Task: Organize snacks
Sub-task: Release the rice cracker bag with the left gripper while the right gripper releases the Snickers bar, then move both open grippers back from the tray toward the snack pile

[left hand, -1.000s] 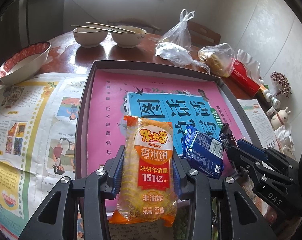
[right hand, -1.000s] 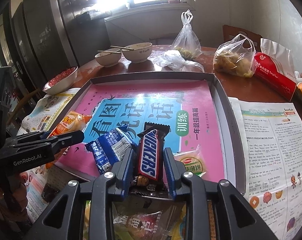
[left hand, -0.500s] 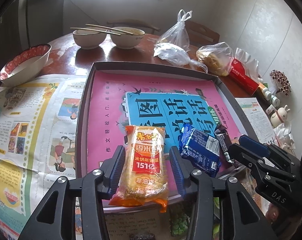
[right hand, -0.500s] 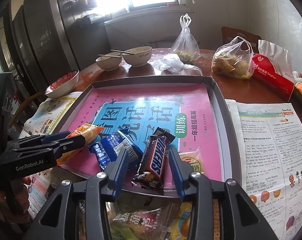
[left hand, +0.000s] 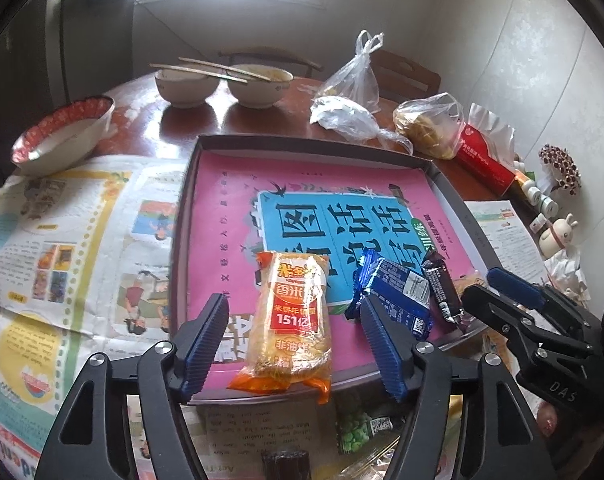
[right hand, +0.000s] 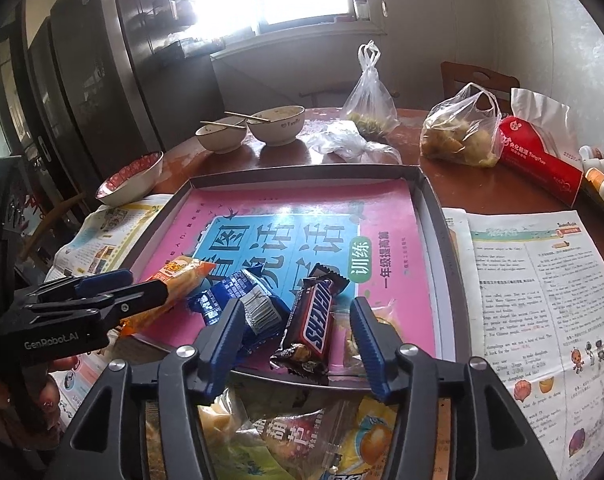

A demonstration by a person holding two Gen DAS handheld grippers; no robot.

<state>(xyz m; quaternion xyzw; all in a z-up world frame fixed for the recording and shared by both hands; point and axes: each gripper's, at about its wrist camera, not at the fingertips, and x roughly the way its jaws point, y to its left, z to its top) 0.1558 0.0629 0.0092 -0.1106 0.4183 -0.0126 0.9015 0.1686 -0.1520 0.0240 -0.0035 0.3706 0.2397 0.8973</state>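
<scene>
A: Wooden table [right hand: 481,184] held a grey tray [left hand: 184,216]; where were the snacks?

B: Rice-cracker pack [left hand: 292,320] lay between the left gripper [left hand: 294,338] jaws, just opened, untouched; Snickers bar [right hand: 313,320] likewise lay free in the right gripper [right hand: 294,340].

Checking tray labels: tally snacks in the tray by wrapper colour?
Orange rice-cracker pack: 1
Blue packet: 1
Brown Snickers bar: 1
Clear pack, partly hidden by the right hand-held gripper: 1
Total: 4, all at the tray's near edge.
</scene>
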